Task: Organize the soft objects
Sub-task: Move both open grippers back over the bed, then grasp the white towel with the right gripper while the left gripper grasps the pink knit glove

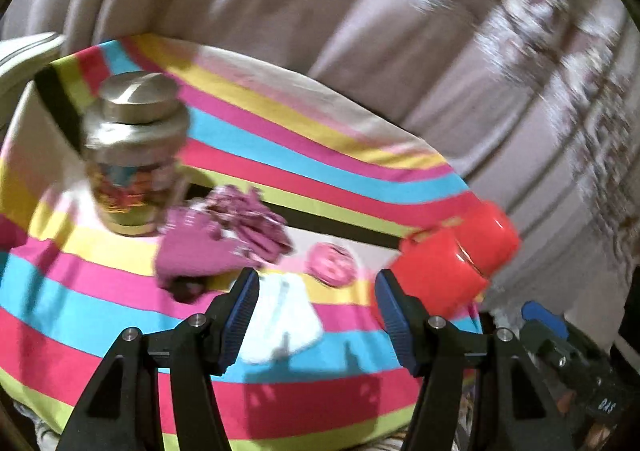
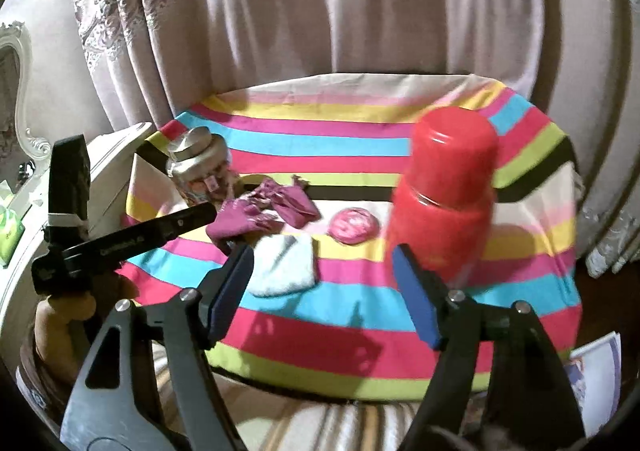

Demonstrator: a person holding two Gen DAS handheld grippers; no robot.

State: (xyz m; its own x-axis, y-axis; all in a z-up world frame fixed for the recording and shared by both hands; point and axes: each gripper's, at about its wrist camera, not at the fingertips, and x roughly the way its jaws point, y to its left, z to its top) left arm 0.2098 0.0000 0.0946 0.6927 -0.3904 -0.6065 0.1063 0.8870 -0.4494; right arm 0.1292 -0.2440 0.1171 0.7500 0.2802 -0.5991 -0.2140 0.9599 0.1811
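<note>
Crumpled magenta fabric glove (image 2: 256, 213) lies on the striped-cloth bench (image 2: 360, 147), beside a folded pale-blue fuzzy cloth (image 2: 286, 265) and a round pink soft pad (image 2: 352, 229). Left gripper (image 1: 316, 315) and right gripper (image 2: 324, 291) both spread, empty.

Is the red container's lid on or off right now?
On. In the right wrist view the red container stands upright on the striped cloth with its rounded red lid seated on top.
</note>
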